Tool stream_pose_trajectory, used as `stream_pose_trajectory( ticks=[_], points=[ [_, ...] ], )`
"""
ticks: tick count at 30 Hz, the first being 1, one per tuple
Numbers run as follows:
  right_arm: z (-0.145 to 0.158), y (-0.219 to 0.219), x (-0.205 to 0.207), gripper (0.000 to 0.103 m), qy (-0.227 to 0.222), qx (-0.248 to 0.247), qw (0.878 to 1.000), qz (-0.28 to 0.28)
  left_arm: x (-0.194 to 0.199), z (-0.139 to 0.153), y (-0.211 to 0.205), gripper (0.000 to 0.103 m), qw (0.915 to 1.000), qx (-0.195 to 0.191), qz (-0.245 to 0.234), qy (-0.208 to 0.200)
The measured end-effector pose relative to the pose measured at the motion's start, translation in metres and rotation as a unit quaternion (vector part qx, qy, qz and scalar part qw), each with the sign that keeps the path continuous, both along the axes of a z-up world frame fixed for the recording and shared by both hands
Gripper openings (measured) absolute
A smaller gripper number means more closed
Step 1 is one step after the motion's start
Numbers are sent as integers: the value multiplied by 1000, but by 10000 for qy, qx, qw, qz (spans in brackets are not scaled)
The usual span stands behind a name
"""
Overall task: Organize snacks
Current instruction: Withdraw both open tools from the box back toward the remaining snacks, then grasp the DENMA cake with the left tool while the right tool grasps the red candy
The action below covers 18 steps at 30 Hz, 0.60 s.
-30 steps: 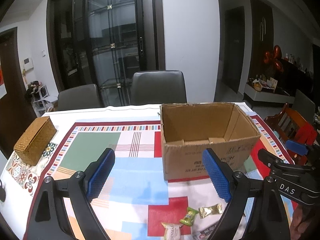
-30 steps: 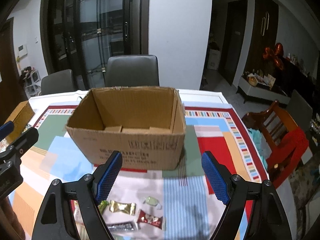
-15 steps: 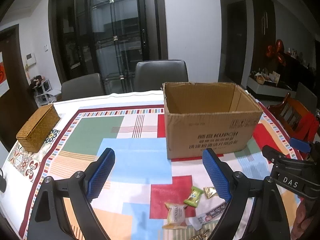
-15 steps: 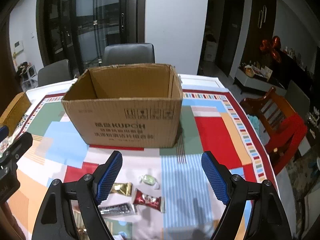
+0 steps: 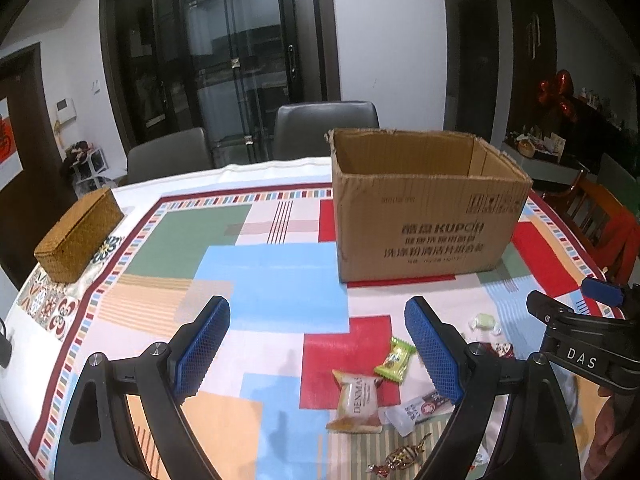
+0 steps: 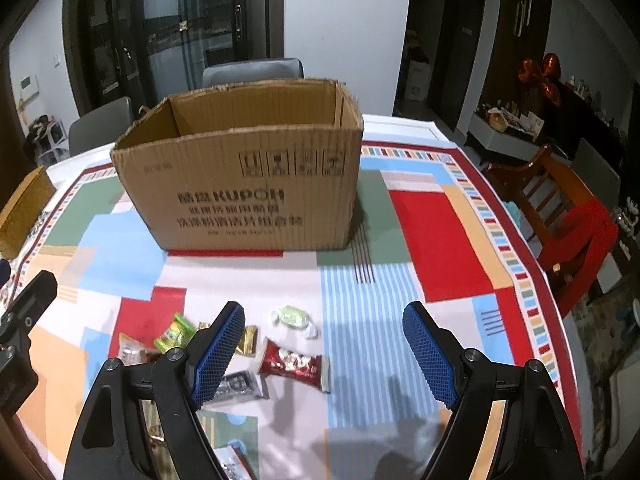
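An open cardboard box (image 5: 428, 216) (image 6: 248, 184) stands on the patterned tablecloth (image 5: 272, 280). Several wrapped snacks lie in front of it: a green candy (image 5: 395, 360) (image 6: 175, 333), a pale cake packet (image 5: 355, 402), a red packet (image 6: 294, 365), a pale green sweet (image 6: 294, 317) and a gold one (image 6: 247, 340). My left gripper (image 5: 318, 352) hovers open above the cloth, left of the snacks, with nothing between its fingers. My right gripper (image 6: 323, 354) is open over the red packet and pale sweet, not touching them. It also shows at the right edge of the left wrist view, as the right gripper (image 5: 580, 336).
A woven wicker box (image 5: 78, 236) sits at the table's left edge. Grey chairs (image 5: 326, 130) stand behind the table and a wooden chair with a red cushion (image 6: 568, 224) at the right. The tablecloth's right half (image 6: 436, 236) bears nothing.
Both grippers have sunk toward the table and tilted down, so the snacks now sit higher and larger in view and the box shows its front more than its inside. Both stayed open.
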State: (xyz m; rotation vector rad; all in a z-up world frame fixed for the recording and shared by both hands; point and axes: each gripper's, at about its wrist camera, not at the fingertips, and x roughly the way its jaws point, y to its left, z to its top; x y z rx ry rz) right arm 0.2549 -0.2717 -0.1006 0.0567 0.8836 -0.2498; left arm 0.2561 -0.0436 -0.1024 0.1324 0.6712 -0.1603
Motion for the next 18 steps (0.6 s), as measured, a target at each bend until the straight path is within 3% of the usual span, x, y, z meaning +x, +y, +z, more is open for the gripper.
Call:
stream_pose_trajectory(
  ticks=[18],
  points=[
    [-46,5,-1,82,457,112,9989,2,-6,-57,1,89,9982,40,110,590]
  ],
)
